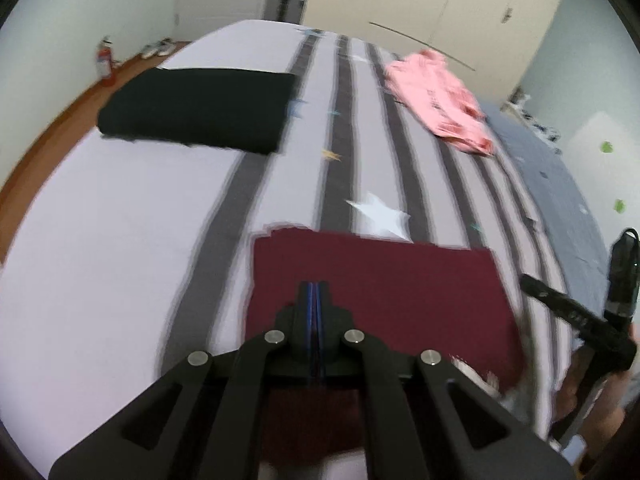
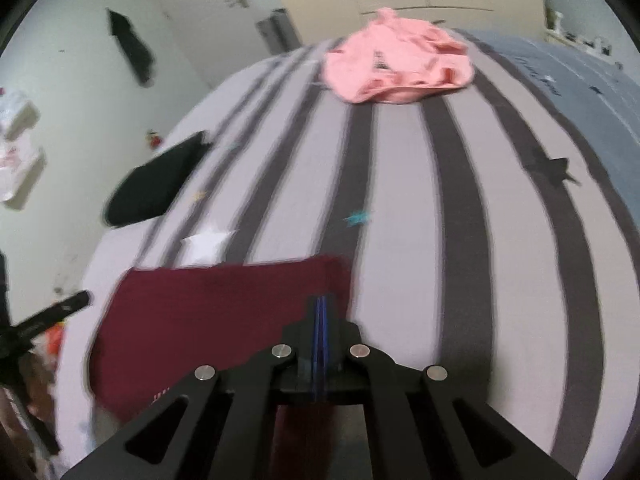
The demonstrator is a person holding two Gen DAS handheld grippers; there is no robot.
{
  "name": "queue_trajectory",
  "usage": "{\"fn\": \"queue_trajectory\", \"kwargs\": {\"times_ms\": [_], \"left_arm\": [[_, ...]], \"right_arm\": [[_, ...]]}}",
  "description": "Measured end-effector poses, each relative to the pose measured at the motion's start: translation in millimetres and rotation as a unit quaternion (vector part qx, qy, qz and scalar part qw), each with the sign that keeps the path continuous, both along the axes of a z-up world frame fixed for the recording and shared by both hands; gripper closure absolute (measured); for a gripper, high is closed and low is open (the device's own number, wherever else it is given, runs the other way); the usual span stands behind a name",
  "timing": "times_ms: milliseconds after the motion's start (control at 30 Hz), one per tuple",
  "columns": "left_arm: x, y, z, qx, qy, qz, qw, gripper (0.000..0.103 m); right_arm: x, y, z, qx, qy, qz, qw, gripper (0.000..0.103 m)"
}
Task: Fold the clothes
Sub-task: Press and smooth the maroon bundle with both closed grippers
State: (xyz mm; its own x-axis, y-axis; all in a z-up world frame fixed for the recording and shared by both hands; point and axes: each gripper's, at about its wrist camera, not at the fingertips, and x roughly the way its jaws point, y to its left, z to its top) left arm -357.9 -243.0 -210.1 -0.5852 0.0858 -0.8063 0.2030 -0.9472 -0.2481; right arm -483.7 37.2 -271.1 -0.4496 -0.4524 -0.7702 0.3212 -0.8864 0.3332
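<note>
Folded maroon garment (image 1: 376,292) flat on striped bed (image 1: 120,240), both tools (image 1: 316,286) (image 2: 320,300) closed, empty.

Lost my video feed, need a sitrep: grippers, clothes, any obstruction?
Left gripper and right gripper shut, empty. Maroon garment folded flat; black garment folded; pink garment crumpled, unfolded. Nothing blocking.

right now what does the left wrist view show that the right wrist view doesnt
Only the left wrist view shows the red fire extinguisher, the shoes on the floor and the wardrobe doors. Only the right wrist view shows the teal star and a dark star. Both show the folded maroon garment, the folded black garment, the crumpled pink garment and the white star.
</note>
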Motion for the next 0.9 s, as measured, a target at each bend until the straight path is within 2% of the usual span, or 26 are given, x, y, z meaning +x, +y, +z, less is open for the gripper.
{"fn": "queue_trajectory", "kwargs": {"times_ms": [133, 200, 333, 400, 500, 700, 767, 900], "left_arm": [[14, 40, -4, 0.016, -0.001, -0.032, 0.9994, 0.103], [20, 55, -8, 0.020, -0.004, -0.048, 0.9986, 0.103], [36, 74, -13, 0.033, -0.008, -0.072, 0.9968, 0.103], [38, 78, -19, 0.040, -0.011, -0.074, 0.9964, 0.103], [42, 83, -33, 0.028, -0.023, -0.065, 0.9973, 0.103], [37, 82, -74, 0.032, -0.052, -0.061, 0.9963, 0.103], [37, 81, -69, 0.030, -0.052, -0.066, 0.9960, 0.103], [41, 70, -48, 0.014, -0.035, -0.055, 0.9978, 0.103]], "right_arm": [[49, -25, 12, -0.038, -0.003, 0.049, 0.998, 0.102], [74, -40, 11, -0.063, -0.018, 0.076, 0.995, 0.102], [103, -59, 1, -0.072, -0.031, 0.117, 0.990, 0.102], [107, -61, -2, -0.074, -0.033, 0.114, 0.990, 0.102], [104, -62, -12, -0.063, -0.032, 0.105, 0.992, 0.102], [101, -60, -49, -0.043, -0.064, 0.087, 0.993, 0.103], [102, -60, -55, -0.043, -0.066, 0.088, 0.993, 0.103], [101, -56, -39, -0.031, -0.044, 0.089, 0.995, 0.103]]}}
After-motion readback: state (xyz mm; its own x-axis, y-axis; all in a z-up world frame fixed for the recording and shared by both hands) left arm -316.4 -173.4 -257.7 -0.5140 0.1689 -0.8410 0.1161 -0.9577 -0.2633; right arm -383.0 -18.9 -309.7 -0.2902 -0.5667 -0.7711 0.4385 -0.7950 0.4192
